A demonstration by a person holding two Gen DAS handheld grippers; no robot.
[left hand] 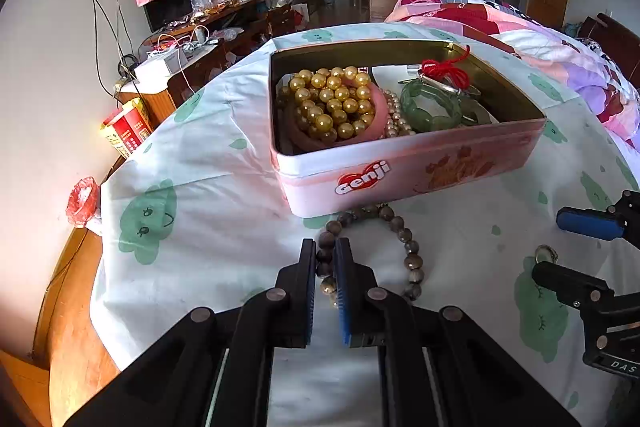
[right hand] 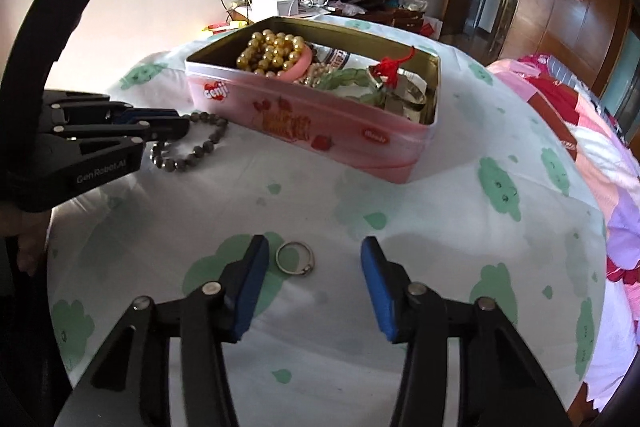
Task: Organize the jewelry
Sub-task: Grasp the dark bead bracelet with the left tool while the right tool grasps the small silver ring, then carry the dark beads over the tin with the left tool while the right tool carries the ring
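Because the tin is collecting everything, we are clenching the left claw on the dark bead bracelet at lower centre while straddling the ring with the released right claw.

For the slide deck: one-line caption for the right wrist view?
Right gripper, jaws open, straddles a silver ring on the sheet near the jewelry tin.

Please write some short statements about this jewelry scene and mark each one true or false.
1. The left gripper is shut on the dark bead bracelet. True.
2. The ring lies inside the tin. False: it lies on the sheet, between the open right gripper fingers.
3. The gold beads are in the tin. True.
4. The green bangle lies outside the tin. False: it is inside.
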